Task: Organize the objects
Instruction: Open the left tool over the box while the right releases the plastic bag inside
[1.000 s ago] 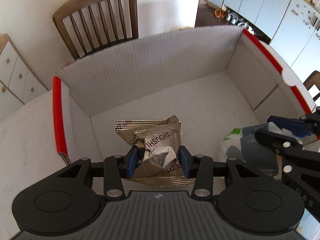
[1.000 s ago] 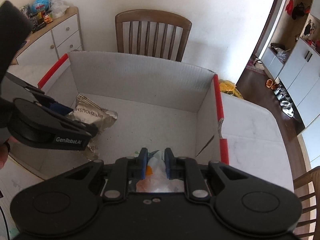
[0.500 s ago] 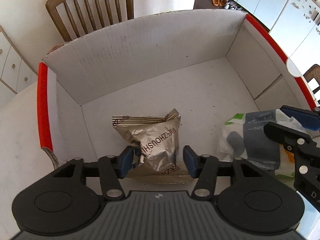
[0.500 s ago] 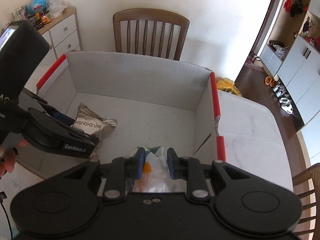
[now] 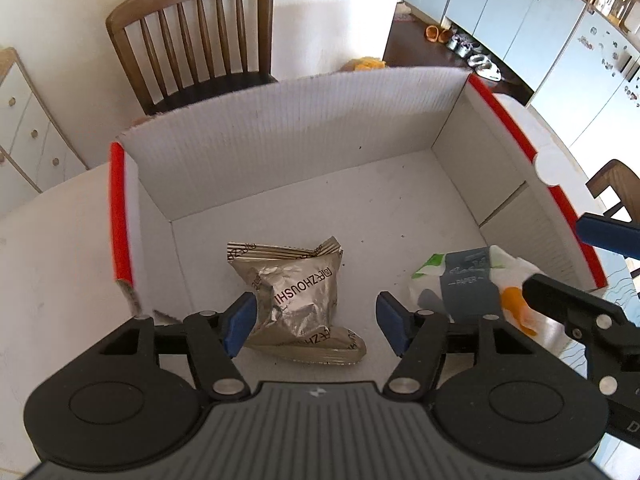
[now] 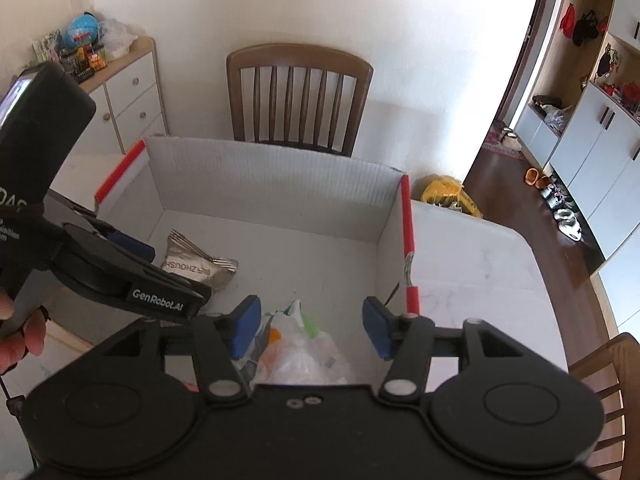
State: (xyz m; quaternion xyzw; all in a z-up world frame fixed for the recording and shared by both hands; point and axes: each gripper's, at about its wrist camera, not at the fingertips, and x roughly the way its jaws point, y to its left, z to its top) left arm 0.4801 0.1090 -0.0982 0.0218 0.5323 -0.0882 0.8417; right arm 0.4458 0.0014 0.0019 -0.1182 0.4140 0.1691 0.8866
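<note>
— Cardboard, white inside with red edges: that is the box (image 5: 280,168) standing on the pale table (image 5: 52,264), and both snack packs lie on its floor.

— Which pack is under which tool?

— Under the left gripper (image 5: 316,322) lies the crinkled silver foil packet (image 5: 296,300), near the box's front wall. The jaws have just been opening; now they stand spread, one blue pad (image 5: 240,322) just at the packet's left edge and the other well clear of its right side, so nothing is pinched.

— And the other side?

— The right gripper (image 6: 310,330) hangs over the white plastic pack (image 6: 304,354) with green and orange print and a grey paper band. Its jaws have also just been opening, and they stand apart with the pack lying loose between and below them. The left pad is close beside the pack; whether it touches, I cannot tell.

— How do the two packs sit to each other?

— Apart, with bare box floor between them: foil towards the left, plastic towards the right wall.

— Anything around the box?

— Beyond the far wall stands a wooden chair (image 6: 298,96), with a white drawer unit (image 6: 128,108) to its left. A person's fingers (image 6: 28,332) show at the left tool's handle.
</note>
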